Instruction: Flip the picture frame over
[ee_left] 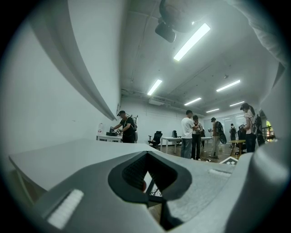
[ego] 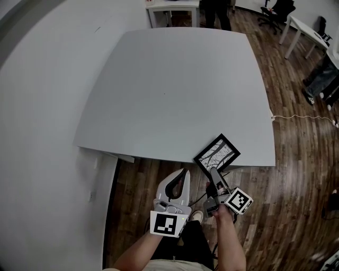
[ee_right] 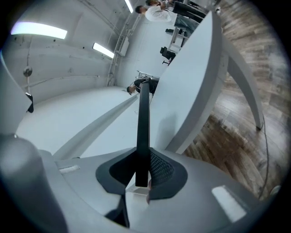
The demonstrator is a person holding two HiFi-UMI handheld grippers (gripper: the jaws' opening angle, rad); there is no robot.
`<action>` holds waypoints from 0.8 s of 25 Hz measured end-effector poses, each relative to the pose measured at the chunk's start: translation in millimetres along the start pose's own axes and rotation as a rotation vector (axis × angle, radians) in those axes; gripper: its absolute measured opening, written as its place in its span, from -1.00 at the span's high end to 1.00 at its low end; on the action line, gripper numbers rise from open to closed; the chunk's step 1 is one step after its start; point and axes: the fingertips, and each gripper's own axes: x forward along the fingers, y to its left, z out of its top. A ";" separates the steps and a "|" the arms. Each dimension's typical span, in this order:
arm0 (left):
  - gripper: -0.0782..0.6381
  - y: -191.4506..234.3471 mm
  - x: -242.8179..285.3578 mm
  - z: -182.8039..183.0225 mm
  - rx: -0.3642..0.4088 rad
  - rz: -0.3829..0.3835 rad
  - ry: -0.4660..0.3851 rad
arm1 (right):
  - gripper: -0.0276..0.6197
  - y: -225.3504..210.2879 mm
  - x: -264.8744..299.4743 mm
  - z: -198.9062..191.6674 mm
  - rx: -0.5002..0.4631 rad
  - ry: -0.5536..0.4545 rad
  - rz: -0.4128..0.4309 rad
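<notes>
By the table [ego: 159, 79], right claw [ego: 213, 172] clamps picture frame [ego: 217, 152]; edge-on in its view.

So the table [ego: 175, 90] fills the middle of the head view, and the picture frame [ego: 217, 154] sits at its near right edge, partly over the top and partly out over the floor [ego: 296, 159]. Its near end is between the jaws of the right gripper [ego: 215, 173], and I can't tell if it touches the tabletop. The left gripper [ego: 184, 173] is just left of the right one, off the table's near side. Past the far edge there's a small table [ego: 172, 8], a person [ego: 217, 13] to its right, then an office chair [ego: 275, 10] and a desk [ego: 302, 32], plus a cable [ego: 302, 116] on the floor to the table's right.
</notes>
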 end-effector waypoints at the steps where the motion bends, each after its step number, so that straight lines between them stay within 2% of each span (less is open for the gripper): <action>1: 0.78 -1.2 0.1 0.8 -0.001 -0.001 -0.001 | 0.64 1.4 -3.0 3.4 -0.025 0.007 -0.032; 4: 0.78 -3.5 1.4 4.0 -0.003 -0.002 -0.008 | 0.65 2.0 -11.3 15.8 -0.138 0.040 -0.147; 11: 0.78 -4.3 0.7 5.0 -0.005 0.000 -0.016 | 0.65 14.2 -15.1 38.5 -0.391 0.085 -0.248; 15: 0.78 -0.7 -0.9 8.7 -0.004 0.009 -0.024 | 0.65 21.7 -21.0 59.0 -0.708 0.106 -0.390; 20: 0.78 3.0 -1.8 8.8 -0.006 0.020 -0.026 | 0.65 29.7 -18.6 72.7 -1.133 0.199 -0.539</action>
